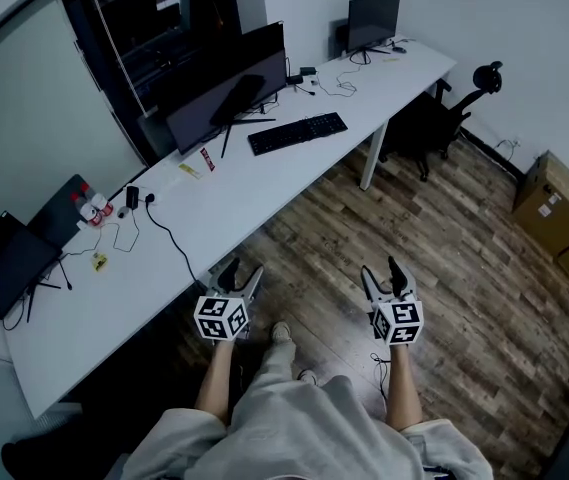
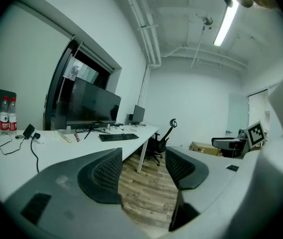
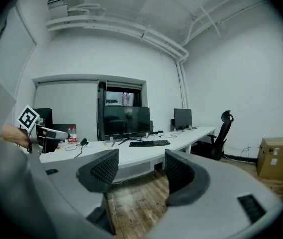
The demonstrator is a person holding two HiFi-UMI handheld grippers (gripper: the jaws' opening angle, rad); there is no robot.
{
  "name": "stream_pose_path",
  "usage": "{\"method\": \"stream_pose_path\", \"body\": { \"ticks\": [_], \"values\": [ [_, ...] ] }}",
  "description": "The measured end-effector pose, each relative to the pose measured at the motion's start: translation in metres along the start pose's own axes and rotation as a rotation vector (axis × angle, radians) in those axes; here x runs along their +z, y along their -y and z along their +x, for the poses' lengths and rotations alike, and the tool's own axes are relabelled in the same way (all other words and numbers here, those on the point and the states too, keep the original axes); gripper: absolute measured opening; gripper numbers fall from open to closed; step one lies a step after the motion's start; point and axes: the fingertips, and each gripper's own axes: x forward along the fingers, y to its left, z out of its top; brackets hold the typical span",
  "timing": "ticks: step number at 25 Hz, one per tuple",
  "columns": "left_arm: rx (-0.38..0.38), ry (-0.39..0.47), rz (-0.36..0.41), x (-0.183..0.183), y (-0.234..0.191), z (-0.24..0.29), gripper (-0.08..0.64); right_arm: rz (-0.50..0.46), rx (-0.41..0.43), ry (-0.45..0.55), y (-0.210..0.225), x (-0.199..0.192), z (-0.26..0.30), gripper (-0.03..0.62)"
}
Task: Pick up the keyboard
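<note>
Keyboard (image 1: pixel 297 133) lies lengthwise along the desk (image 1: pixel 264 196).

The table (image 1: pixel 254 183) has a smooth, matt white top; on it the keyboard (image 1: pixel 297 133) looks matt black plastic and the monitor (image 1: pixel 229 93) screen glossy. Beside the table, the floor (image 1: pixel 464 268) is worn, grained wood planks and the boxes (image 1: pixel 549 203) are dull brown cardboard

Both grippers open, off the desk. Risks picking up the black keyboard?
1. The flat black keyboard lies flush on the long white desk; the open left gripper or right gripper may slip off its thin edge.
2. The stand leg of the large black monitor sits close beside it; a sideways approach might knock it.
</note>
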Motion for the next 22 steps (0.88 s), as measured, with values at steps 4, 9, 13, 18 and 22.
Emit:
{"method": "stream_pose_path", "body": {
  "ticks": [4, 9, 13, 18, 22],
  "values": [
    [0.007, -0.001, -0.017, -0.004, -0.005, 0.013, 0.267, -0.005, 0.004, -0.011, 0.006, 0.0, 0.011, 0.27],
    [0.0, -0.002, -0.035, -0.007, -0.016, 0.041, 0.264, -0.01, -0.003, -0.016, 0.018, 0.001, 0.034, 0.268],
    [-0.007, -0.002, -0.053, -0.007, -0.029, 0.07, 0.262, -0.019, -0.007, -0.033, 0.028, 0.001, 0.059, 0.267],
    [-0.027, 0.0, -0.068, 0.003, -0.05, 0.118, 0.262, -0.032, -0.023, -0.045, 0.044, 0.011, 0.1, 0.267],
    [-0.047, -0.006, -0.073, 0.016, -0.072, 0.161, 0.261, -0.033, -0.042, -0.05, 0.057, 0.023, 0.14, 0.267]
  ]
}}
